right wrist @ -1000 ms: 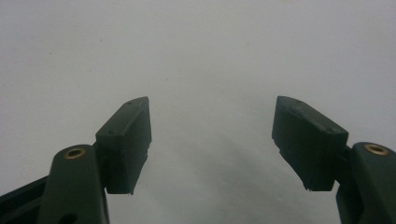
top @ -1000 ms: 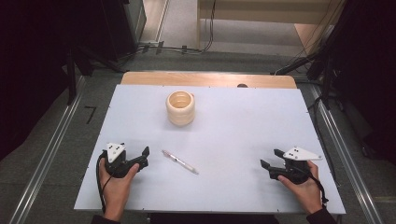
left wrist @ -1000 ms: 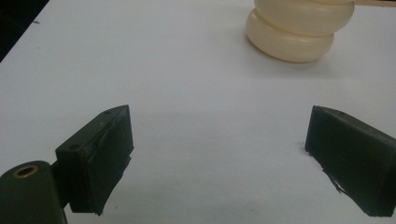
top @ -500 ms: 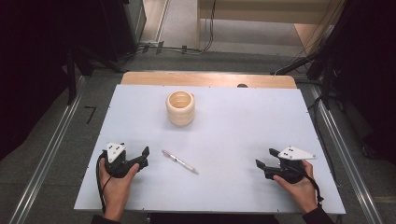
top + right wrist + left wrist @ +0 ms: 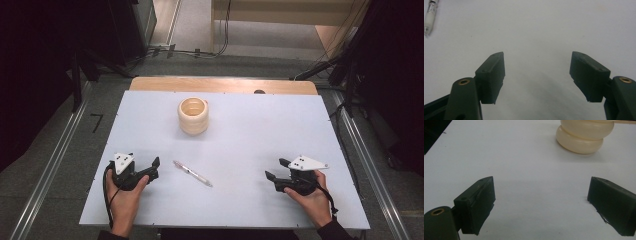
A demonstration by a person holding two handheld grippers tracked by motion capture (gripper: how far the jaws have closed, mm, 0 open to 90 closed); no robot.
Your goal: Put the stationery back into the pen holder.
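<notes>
- Since a second ago the right tongs [image 5: 274, 170] have slid a little leftward over the counter [image 5: 250, 130], toward the pen [image 5: 192, 173]; the left tongs [image 5: 154, 167], the pen and the cup [image 5: 193, 115] lie as they did.
- The right tongs stand wide apart and hold nothing. In the right gripper view [image 5: 537, 75] only bare white counter [image 5: 544, 30] lies between the two black jaws, and the pen [image 5: 429, 15] shows far off at the upper left of that view, well clear of the jaws.
- The left tongs are likewise spread wide and empty. In the left gripper view [image 5: 541, 202] the gap between the jaws shows plain counter [image 5: 499, 152], with the ribbed cream cup [image 5: 584, 135] standing upright ahead and a bit to the right of them, well apart.
- In the high view the pen lies flat on the counter just beside the left tongs, on their inner side, slanting away toward the right tongs, and touching neither.
- The right tongs sit well apart from the pen, their tips pointing toward it.
- Each pair of tongs is held low over the counter by a hand: the left hand [image 5: 125, 192] and the right hand [image 5: 310, 197].
</notes>
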